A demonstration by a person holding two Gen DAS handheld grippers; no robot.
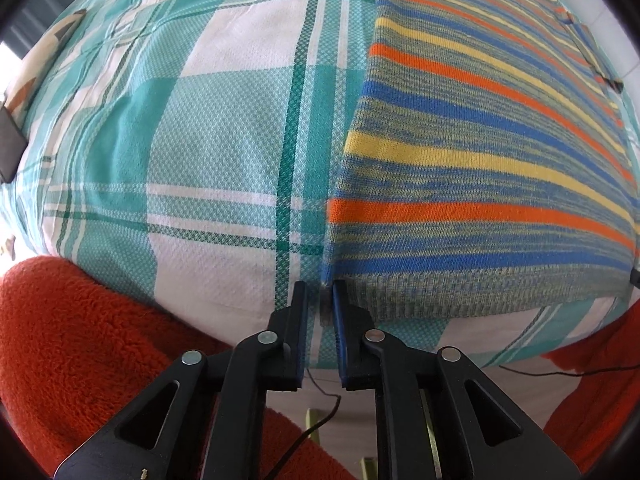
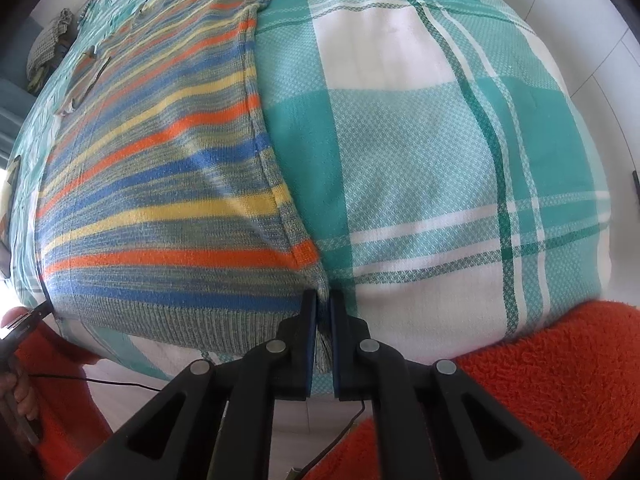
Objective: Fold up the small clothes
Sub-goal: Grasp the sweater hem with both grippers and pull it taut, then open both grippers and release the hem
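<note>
My striped knit sweater (image 1: 480, 152) lies flat on a bed covered by a teal-and-white plaid sheet (image 1: 224, 152), its ribbed hem toward me at the bed's near edge. My left claw (image 1: 320, 300) points down at the hem's left corner, jaws slightly parted, the corner just between them and not pinched. My right claw (image 2: 323, 308) stands at the hem's other corner, jaws narrowly apart with the ribbed corner between them. My red fleece sleeves (image 1: 72, 340) frame the bed's edge. Pale floor (image 2: 120, 376) shows below, crossed by a thin black cable (image 2: 100, 381).
</note>
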